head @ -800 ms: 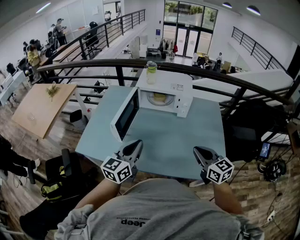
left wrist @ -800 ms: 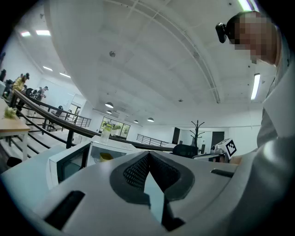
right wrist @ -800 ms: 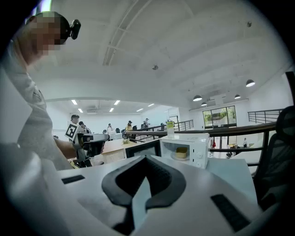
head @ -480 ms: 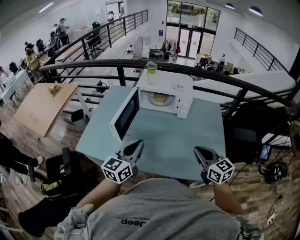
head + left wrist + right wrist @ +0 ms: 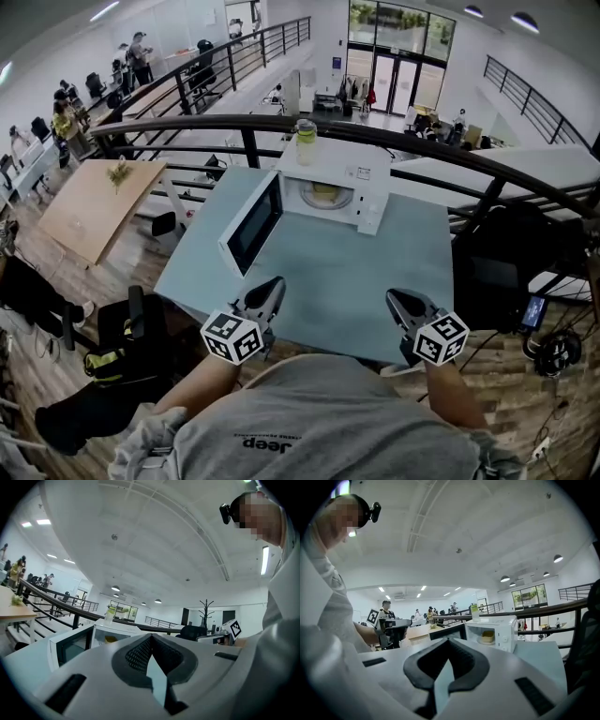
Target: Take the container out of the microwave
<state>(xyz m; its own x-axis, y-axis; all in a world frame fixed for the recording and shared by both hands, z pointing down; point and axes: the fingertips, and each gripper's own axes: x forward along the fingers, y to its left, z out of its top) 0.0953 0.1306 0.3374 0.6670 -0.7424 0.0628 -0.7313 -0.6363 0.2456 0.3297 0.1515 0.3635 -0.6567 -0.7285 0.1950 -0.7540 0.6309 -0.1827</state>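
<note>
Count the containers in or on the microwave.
2. One yellowish container sits inside the open microwave. One clear jar stands on top of it, toward its left side. Part of the cavity is out of sight, so another could be hidden.

Person viewed from above: grey T-shirt (image 5: 319,422) with dark lettering (image 5: 263,444) on the chest and loose sleeves (image 5: 150,441) that end above the forearms. A small black camera (image 5: 226,512) is worn at the head. Left hand-held gripper (image 5: 272,286) and right hand-held gripper (image 5: 397,300): light grey shells, ribbed black pads (image 5: 138,654) tapering to a point. Each carries a white cube (image 5: 232,337) printed with black square markers.
</note>
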